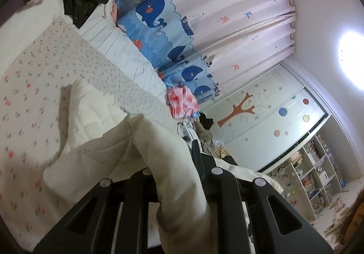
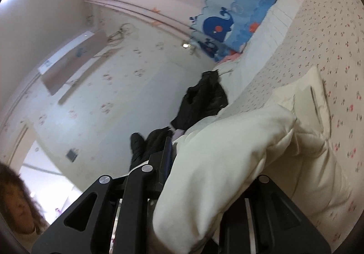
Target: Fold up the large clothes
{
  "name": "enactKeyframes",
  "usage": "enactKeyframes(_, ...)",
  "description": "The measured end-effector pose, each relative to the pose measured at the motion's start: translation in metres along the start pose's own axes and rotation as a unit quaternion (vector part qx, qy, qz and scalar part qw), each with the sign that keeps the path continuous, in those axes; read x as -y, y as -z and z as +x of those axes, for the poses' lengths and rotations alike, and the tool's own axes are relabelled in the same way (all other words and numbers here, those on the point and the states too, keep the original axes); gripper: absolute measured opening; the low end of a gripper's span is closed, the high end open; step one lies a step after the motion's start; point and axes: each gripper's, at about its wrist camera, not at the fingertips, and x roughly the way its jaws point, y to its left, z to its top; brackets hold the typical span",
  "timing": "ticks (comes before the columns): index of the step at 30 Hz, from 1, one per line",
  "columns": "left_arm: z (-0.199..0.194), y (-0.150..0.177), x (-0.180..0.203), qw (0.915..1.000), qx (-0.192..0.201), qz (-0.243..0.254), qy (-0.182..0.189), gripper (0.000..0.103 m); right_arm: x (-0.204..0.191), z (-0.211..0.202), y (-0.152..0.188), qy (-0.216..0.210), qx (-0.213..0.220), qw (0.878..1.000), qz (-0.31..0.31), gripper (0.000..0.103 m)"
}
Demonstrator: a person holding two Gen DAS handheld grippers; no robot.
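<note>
Left gripper (image 1: 179, 162), black two-finger tool, jaws closed tight on a thick fold of the cream quilted padded garment (image 1: 109, 140); cloth bulges out either side of the fingers and drapes down over the gripper body. Right gripper (image 2: 193, 162), same black build, likewise clamped on a puffy bunch of the same garment; one finger hidden under the cloth, so the grip is judged from the bunching rather than from seeing both pads.

Garment hangs between the two grippers, one part lifted, the rest trailing onto the floral-print bedspread (image 1: 34, 85) below; lower portion lies flat and creased on the bed.

Risks, as judged: padded fabric is bulky and slippery, so a thick fold could creep out of either grip under the weight of the hanging part; uneven lift between the two hands would skew the fold line and leave edges mismatched; trailing cloth may drag and rumple the bedspread, or snag the black crumpled clothing (image 2: 204, 99) lying near the bed's far edge; pictures are motion-blurred, so exact edge alignment cannot be read.

Garment's look: off-white, stitched in a quilted grid, soft and puffy, faint grey soiling on one fold near the left gripper; which part of it is held cannot be told.
</note>
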Motion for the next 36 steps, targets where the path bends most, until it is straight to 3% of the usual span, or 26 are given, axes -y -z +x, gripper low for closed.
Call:
enactKeyframes(10,0.028,-0.042,-0.028,0.9988,0.042,-0.023,-0.013,0.017,0.028,0.029,-0.036,0.044,0.044,0.998,0.001,0.02)
enactKeyframes(18,0.057,-0.064,-0.054,0.9975,0.042,-0.025,-0.052,0.017,0.064,0.062,-0.057,0.102,0.052,0.993,0.008,0.02)
enactKeyframes(29,0.075,-0.066,-0.096,0.9913,0.059,-0.058,-0.103,0.017,0.105,0.105,-0.067,0.176,0.041,0.984,-0.01,0.021)
enactKeyframes(36,0.091,-0.067,-0.102,0.9872,0.059,-0.047,-0.14,0.017,0.13,0.127,-0.073,0.215,0.035,0.976,-0.015,0.021)
